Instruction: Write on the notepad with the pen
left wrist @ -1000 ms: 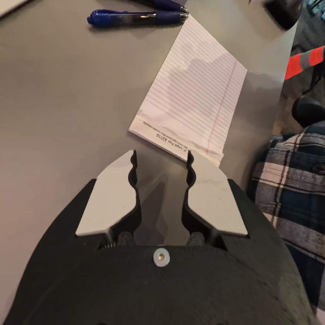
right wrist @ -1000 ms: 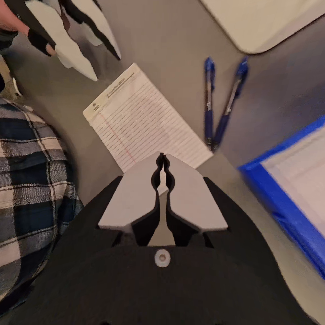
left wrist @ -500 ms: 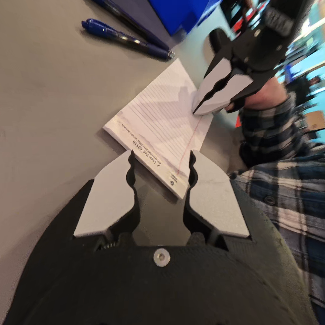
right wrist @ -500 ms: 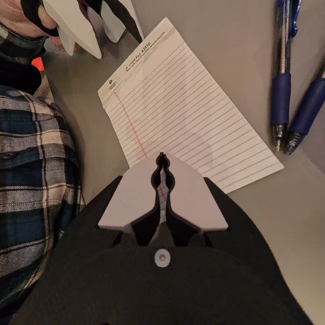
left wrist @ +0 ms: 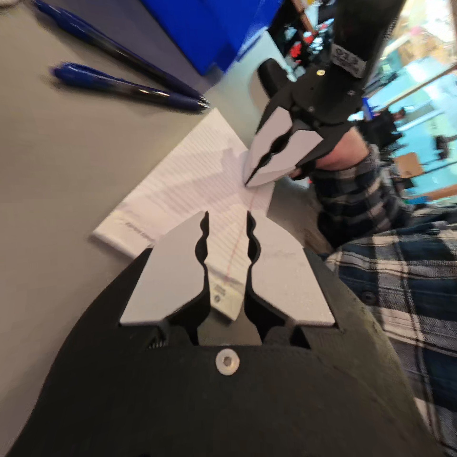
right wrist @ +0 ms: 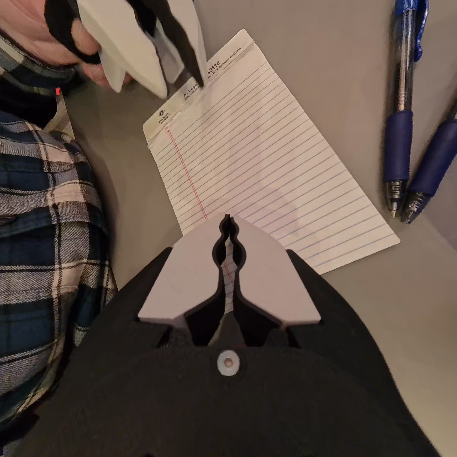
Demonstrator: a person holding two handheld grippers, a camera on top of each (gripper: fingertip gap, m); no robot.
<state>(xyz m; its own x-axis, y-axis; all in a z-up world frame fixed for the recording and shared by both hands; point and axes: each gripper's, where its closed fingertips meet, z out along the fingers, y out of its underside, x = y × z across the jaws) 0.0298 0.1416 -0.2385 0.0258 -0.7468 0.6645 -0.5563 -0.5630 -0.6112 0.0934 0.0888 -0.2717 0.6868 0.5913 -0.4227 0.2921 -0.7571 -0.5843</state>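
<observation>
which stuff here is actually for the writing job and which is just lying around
For the job: notepad; two blue pens; left gripper; right gripper.
Lying about: blue bin; grey table underneath.

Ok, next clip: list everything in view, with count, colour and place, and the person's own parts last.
notepad: one, white lined with a red margin line, lying flat on the table between the two grippers.
pens: two, blue, lying side by side on the table beside the notepad, tips toward its lower corner.
blue object: one, blue, past the pens; too blurred to name.
table: one, grey.
left hand-held gripper: fingers apart over the notepad's bound end, holding nothing.
right hand-held gripper: fingers together, empty, over the notepad's lower end.
sleeve: plaid, dark blue and white.
</observation>
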